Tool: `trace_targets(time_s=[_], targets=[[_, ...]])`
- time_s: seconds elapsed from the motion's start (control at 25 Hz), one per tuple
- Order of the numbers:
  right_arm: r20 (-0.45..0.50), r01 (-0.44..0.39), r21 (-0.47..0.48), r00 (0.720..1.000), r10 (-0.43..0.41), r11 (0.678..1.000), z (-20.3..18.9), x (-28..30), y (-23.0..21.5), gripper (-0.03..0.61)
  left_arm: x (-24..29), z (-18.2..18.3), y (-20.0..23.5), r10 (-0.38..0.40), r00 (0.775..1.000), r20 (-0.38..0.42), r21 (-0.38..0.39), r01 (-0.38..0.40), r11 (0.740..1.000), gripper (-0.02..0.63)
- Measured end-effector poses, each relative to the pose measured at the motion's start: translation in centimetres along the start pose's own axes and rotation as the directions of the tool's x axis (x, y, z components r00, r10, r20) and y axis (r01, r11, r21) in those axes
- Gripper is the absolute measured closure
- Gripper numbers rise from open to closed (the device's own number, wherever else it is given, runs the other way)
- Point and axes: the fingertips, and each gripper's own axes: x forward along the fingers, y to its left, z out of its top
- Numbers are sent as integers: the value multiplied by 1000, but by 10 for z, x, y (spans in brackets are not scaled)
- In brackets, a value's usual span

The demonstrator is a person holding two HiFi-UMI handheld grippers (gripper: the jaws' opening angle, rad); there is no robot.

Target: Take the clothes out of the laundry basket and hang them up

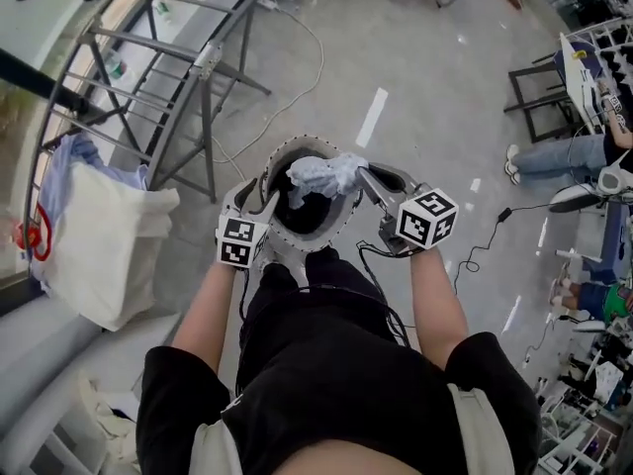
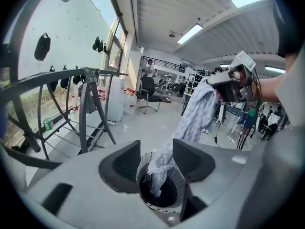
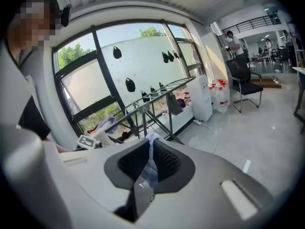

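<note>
A grey concrete floor (image 1: 425,67) with short white strips fills the head view, and the round white laundry basket (image 1: 343,228), dark inside, stands on it just ahead of the person. A pale blue-white garment (image 1: 331,173) is bunched above the basket's mouth, pinched at its right end by the right tool (image 1: 368,178). The left tool (image 1: 259,196) is held over the basket's left rim. A metal drying rack (image 1: 203,67) stands to the left of the basket and beyond it, and a cream cloth (image 1: 109,245) hangs from the rack's near end. In the left gripper view, the left tool (image 2: 156,159) has its jaws well apart and grips nothing. The basket (image 2: 177,178) shows down between them. The garment (image 2: 195,113) trails from the right tool (image 2: 224,87), up and to the right of the basket, with its lower end inside the basket. The rack (image 2: 86,104) rises to the basket's left, before a tall window. In the right gripper view, the right tool (image 3: 150,152) has its jaws pressed together on a fold of the garment (image 3: 151,168), which pokes out above the pads. The rack (image 3: 162,101) crosses in front of the window behind, and the basket itself is out of sight.
</note>
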Motion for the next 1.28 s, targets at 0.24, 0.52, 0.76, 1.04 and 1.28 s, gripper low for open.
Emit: trace_targets(time_s=[0.24,0.52,0.76,1.04,1.28], targets=[[172,-27,-67,984,38,997,96,-70,48,537,10,27,-22,-129,990,-53,120,135,984,363],[230,-2,-122,973,30,993,141,-111,84,537,56,-30,-70,-260,927,-271,216,322,922,306],[215,22,-95,977,-1,995,142,-126,73,537,93,-17,-113,-328,918,-223,141,363,921,337],[197,98,-74,977,-81,992,131,-130,46,537,92,-10,-123,-403,883,-241,123,439,890,583],[177,157,-64,974,-143,986,120,-129,17,537,57,30,-93,-382,907,-177,93,402,911,583]])
